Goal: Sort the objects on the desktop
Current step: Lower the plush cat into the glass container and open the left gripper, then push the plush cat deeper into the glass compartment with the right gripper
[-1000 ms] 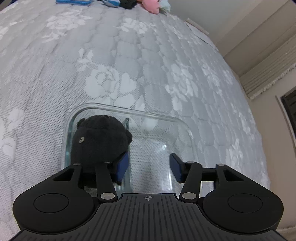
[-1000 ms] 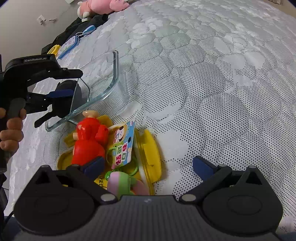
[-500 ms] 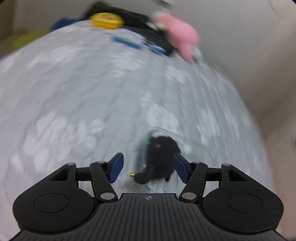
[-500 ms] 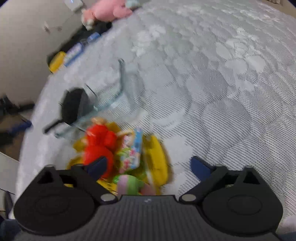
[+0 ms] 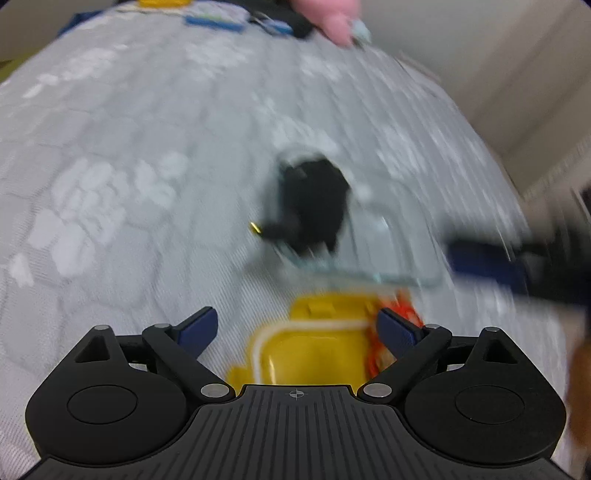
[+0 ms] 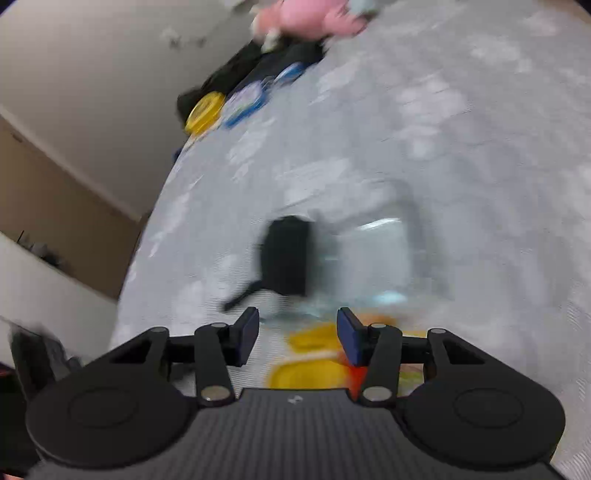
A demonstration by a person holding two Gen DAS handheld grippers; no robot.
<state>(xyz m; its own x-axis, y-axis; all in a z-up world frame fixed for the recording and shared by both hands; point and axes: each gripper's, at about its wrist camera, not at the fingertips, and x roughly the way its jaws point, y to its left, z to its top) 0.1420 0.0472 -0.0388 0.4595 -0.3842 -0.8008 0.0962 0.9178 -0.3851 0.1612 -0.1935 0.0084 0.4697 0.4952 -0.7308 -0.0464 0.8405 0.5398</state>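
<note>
Both views are motion-blurred. A black plush toy [image 5: 314,206] lies in the left end of a clear glass container [image 5: 384,254] on the grey quilted bed. It also shows in the right wrist view [image 6: 288,254], in the same container [image 6: 384,254]. A yellow tray [image 5: 314,350] with a red toy [image 5: 399,325] lies in front of the container. My left gripper [image 5: 295,328] is open and empty above the tray. My right gripper [image 6: 297,334] is open and empty over the tray [image 6: 314,354]. The right gripper's blue finger [image 5: 484,262] shows at the right in the left wrist view.
A pink plush [image 6: 314,18], a yellow disc [image 6: 205,112], blue-edged items [image 6: 251,99] and dark cloth lie at the bed's far edge by the wall. The bed's left edge drops off to a beige floor [image 6: 55,195]. The quilt [image 5: 129,184] spreads wide to the left.
The left gripper let go of the black plush, left it in the glass container and pulled back over the yellow tray. The right gripper swung forward over the tray and its jaws narrowed.
</note>
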